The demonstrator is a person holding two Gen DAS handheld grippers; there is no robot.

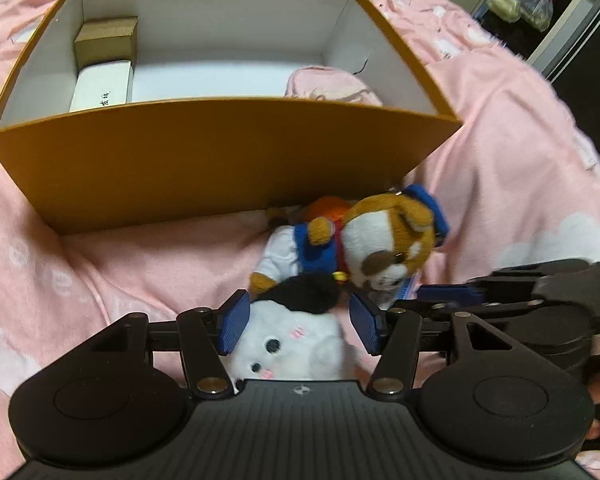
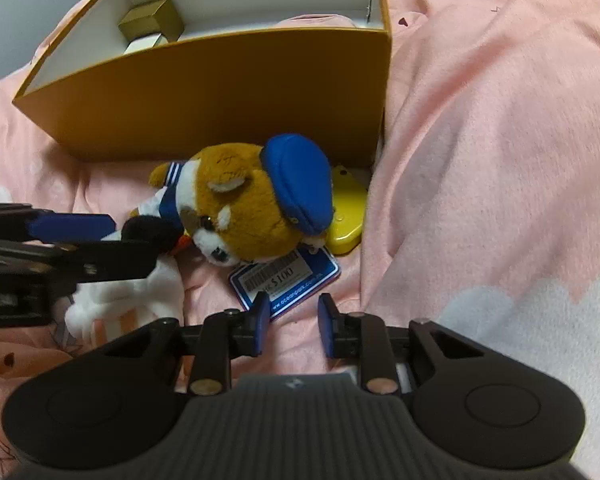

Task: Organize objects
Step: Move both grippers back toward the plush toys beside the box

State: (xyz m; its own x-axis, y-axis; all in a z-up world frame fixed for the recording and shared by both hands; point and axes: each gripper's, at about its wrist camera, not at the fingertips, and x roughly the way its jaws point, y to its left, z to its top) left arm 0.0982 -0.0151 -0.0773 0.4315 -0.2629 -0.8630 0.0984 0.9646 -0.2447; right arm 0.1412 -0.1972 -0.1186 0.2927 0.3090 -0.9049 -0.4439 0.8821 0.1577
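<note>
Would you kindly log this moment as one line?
left gripper: open around white plush toy | right gripper: open, empty, near blue price tag | orange cardboard box: open

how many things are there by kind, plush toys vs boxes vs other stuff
plush toys: 2, the dog in a blue cap and the white plush
boxes: 3, the orange box, the small brown box and the white box inside it
other: 2, a yellow item and a blue tag
total: 7

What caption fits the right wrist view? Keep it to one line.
Right gripper hovers, fingers open, over blue price tag of brown sailor-capped plush dog.
</note>
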